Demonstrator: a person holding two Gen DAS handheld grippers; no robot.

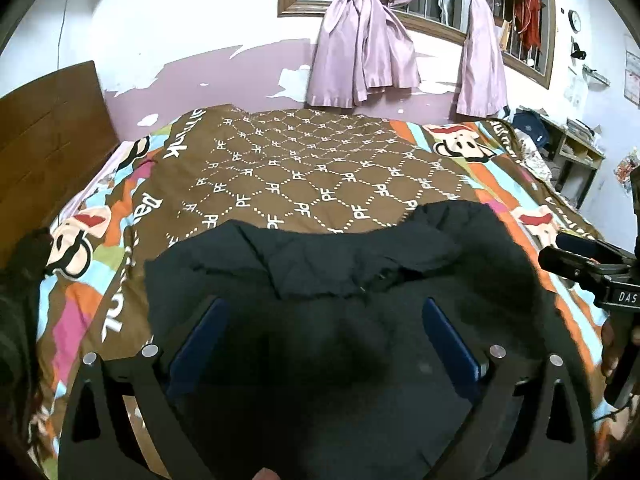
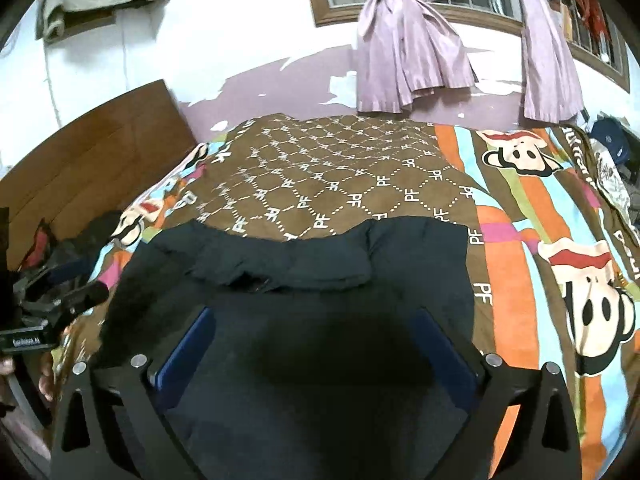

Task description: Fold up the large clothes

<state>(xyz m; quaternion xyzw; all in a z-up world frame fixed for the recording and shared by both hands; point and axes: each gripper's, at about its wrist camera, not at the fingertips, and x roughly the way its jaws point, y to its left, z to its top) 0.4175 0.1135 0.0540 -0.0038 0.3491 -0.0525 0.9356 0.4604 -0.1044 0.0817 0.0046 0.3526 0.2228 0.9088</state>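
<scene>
With a fold apparently just laid, the black garment (image 1: 340,280) lies on the bed's patterned blanket (image 1: 304,168) beneath the wide-open, empty left hand-held gripper (image 1: 324,312) and right hand-held gripper (image 2: 316,324); next, pick fresh edges to fold.

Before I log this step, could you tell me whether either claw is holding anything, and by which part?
Nothing is held: left claw and right claw are open above the black fabric garment.
</scene>
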